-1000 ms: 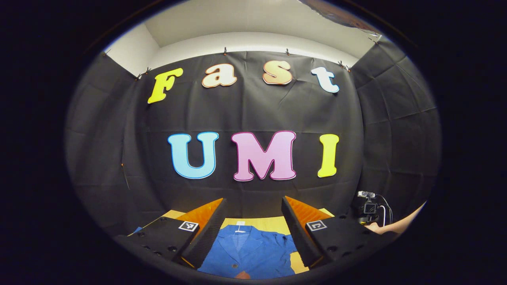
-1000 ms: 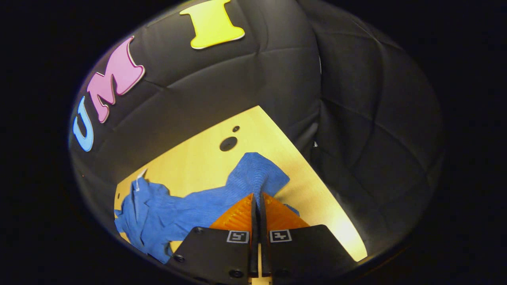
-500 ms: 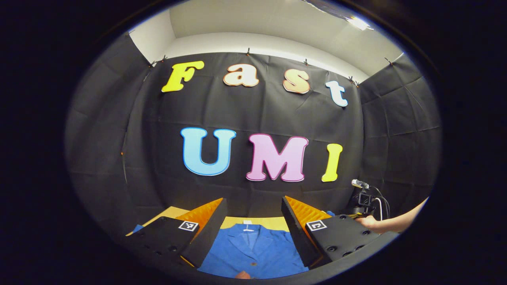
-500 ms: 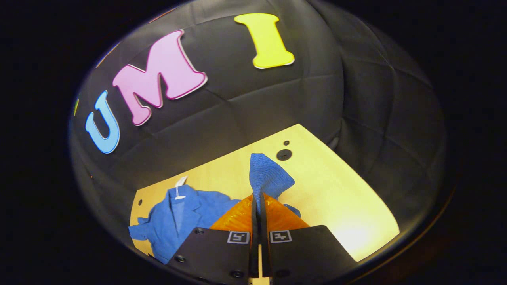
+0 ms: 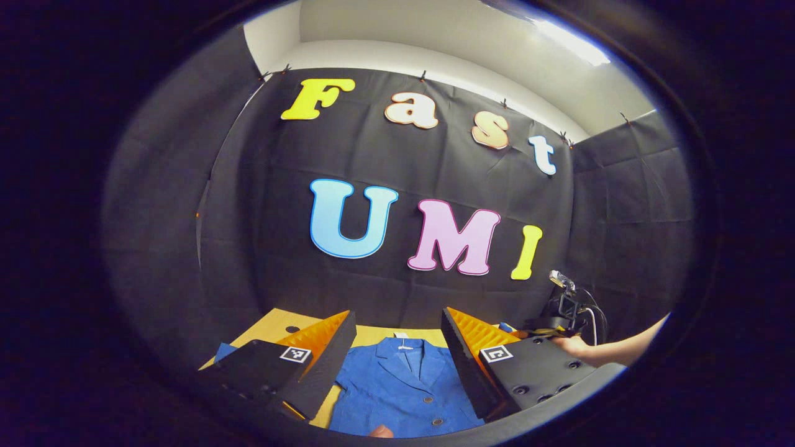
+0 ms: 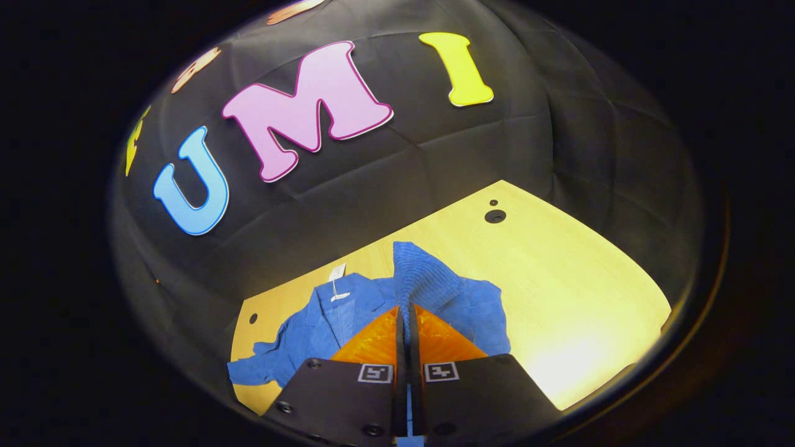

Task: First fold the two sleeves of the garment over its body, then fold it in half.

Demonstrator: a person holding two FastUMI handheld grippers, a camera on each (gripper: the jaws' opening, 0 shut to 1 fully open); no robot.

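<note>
Since a second ago the right gripper (image 6: pixel 404 310) has carried the sleeve (image 6: pixel 428 279) from out at the side in over the blue garment (image 6: pixel 323 316), fingers pinched tight on the fabric. The left gripper (image 5: pixel 397 354) has swung leftward, its fingers spread wide and holding nothing, hovering above the garment's buttoned front. The garment lies flat on the desk (image 6: pixel 559 279), collar (image 5: pixel 404 351) toward the back wall, long axis running from wall to onlooker.

The left hand-held gripper (image 5: pixel 397 347), fingers spread wide, hangs above a blue buttoned jacket (image 5: pixel 400 388) on the wooden tabletop (image 5: pixel 273 323).
</note>
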